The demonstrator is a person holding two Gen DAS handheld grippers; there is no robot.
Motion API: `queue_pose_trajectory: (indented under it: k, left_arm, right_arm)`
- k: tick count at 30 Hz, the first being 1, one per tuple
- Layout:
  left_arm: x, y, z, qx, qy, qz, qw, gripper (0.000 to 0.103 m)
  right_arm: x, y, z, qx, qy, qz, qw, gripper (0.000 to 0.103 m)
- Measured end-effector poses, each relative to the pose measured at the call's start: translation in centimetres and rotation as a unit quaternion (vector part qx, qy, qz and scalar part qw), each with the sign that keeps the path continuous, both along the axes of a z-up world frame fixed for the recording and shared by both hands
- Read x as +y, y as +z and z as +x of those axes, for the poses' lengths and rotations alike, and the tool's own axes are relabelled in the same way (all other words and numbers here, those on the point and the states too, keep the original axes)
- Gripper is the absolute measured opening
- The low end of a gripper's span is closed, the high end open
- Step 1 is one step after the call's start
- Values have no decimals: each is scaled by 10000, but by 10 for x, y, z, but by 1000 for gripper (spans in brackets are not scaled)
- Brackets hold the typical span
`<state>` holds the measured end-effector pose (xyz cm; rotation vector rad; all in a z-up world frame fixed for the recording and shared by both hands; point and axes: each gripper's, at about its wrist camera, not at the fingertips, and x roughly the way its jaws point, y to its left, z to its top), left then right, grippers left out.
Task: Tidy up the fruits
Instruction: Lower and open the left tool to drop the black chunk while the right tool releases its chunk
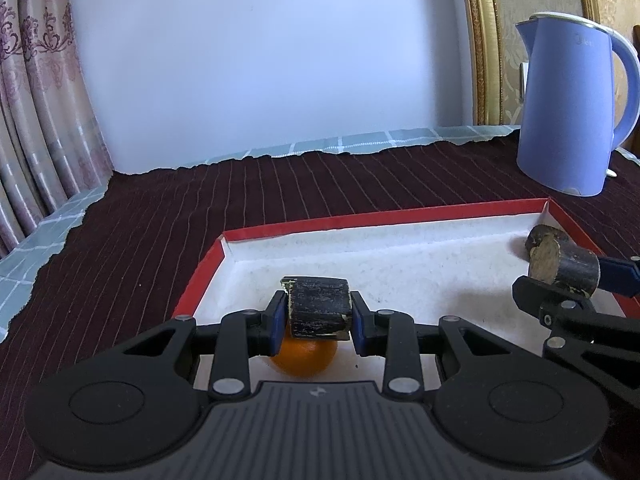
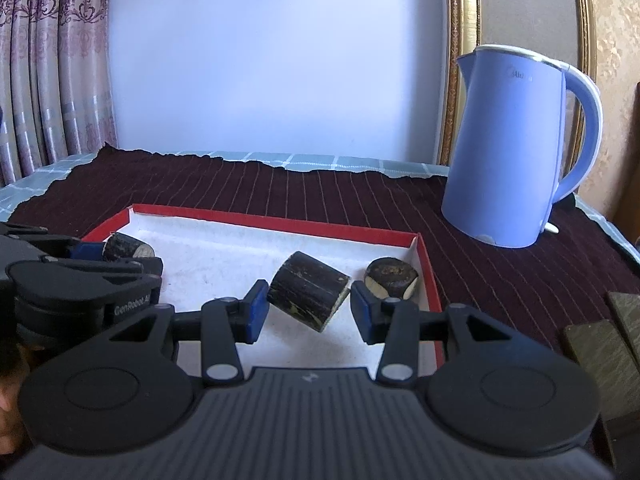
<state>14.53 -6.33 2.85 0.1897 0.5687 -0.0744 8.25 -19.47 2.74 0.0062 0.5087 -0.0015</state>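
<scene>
Left gripper [image 1: 319,314] clamped on a dark chunk [image 1: 319,307], above an orange [image 1: 303,358] in the red tray [image 1: 400,213]; a loose release could drop it onto the orange. Right gripper [image 2: 306,307] has a chunk [image 2: 307,296] between its pads, the right pad clear: may slip. Count: three chunks (third [image 2: 392,278] by the tray corner), one orange, one kettle [image 2: 516,144].

Blue kettle [image 2: 516,148] upright on dark striped cloth [image 2: 280,192], far right; checked pale-green cloth [image 1: 360,140] under it at the edges; patterned curtain [image 1: 36,92] on left; gold frame [image 2: 452,60] behind kettle; white wall [image 1: 260,52] at back.
</scene>
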Motion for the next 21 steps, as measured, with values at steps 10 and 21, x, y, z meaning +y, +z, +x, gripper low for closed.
queue_pose_trajectory:
  k: [10, 21]
  left_arm:
    - [-4, -2, 4, -41, -31, 42, 10000, 31]
    - [-7, -3, 9, -41, -9, 77, 10000, 31]
  right_arm:
    - [-3, 4, 6, -9, -55, -73, 10000, 42]
    - [-10, 9, 20, -37, -80, 17, 10000, 42]
